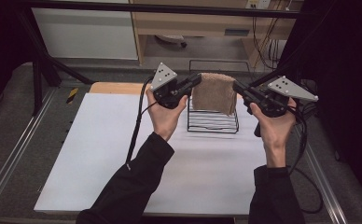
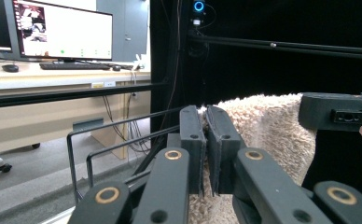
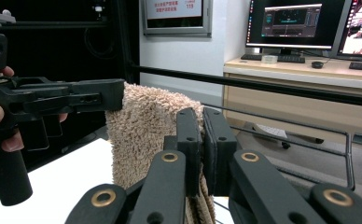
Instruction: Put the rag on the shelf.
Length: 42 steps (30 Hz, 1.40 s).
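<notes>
The object in hand is a brown terry towel (image 1: 213,92), folded and hanging in the air above a black wire rack (image 1: 213,122) that stands on the white table sheet (image 1: 123,158). The left gripper (image 1: 195,81) has its jaws pinched nearly together on the towel's upper left corner, and the right gripper (image 1: 237,87) is pinched the same way on the upper right corner; between the two the top edge runs taut and roughly level, and the rest of the cloth drapes down toward the rack's wires. In the left gripper view the pile of the towel (image 2: 263,126) bulges out just beyond the closed pads, with the other gripper (image 2: 337,112) clamped at the far corner. The right gripper view shows the same arrangement mirrored: towel (image 3: 146,126) pressed between the near pads and the left gripper (image 3: 76,100) on the opposite edge. Judgement on handling: light, soft, fully limp, with no stiffness of its own, so it should sag or fold wherever it is not supported. The looped surface ought to give good friction, so slipping seems unlikely under a firm pinch. Corner holds on the top edge look right for keeping it spread; a single mid-edge hold would likely let it bunch. Whether the lower hem touches the rack cannot be told.
</notes>
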Available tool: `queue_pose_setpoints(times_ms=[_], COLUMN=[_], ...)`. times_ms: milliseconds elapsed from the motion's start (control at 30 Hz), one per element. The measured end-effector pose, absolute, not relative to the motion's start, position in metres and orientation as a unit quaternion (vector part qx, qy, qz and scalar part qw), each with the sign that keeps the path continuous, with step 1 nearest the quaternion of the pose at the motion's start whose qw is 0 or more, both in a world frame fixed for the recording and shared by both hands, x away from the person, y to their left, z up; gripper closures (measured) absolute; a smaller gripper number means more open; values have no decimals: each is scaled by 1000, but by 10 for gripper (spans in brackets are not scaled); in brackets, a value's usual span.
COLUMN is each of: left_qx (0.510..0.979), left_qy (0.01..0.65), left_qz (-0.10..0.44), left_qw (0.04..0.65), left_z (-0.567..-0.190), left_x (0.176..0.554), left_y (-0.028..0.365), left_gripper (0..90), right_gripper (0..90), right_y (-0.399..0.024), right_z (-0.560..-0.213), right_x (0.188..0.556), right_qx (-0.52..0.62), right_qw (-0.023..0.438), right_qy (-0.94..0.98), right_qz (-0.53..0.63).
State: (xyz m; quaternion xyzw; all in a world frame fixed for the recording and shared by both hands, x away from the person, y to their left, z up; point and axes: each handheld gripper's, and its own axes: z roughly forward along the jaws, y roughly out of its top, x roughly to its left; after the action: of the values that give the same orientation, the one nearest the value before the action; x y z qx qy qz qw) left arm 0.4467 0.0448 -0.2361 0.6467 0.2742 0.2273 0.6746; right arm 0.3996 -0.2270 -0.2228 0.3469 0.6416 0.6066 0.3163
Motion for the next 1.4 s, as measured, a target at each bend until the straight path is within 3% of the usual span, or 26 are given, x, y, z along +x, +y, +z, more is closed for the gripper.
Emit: queue_pose_setpoints(times_ms=[1400], left_qx=[615], left_qy=[262], left_qz=[261], left_qw=[697], left_z=[-182], left_x=[472], left_y=[34], left_gripper=[856], right_gripper=[865], right_y=[-232], right_z=[-171], right_x=[433], right_qx=[320], right_qw=[359], right_qy=[620], right_qz=[620])
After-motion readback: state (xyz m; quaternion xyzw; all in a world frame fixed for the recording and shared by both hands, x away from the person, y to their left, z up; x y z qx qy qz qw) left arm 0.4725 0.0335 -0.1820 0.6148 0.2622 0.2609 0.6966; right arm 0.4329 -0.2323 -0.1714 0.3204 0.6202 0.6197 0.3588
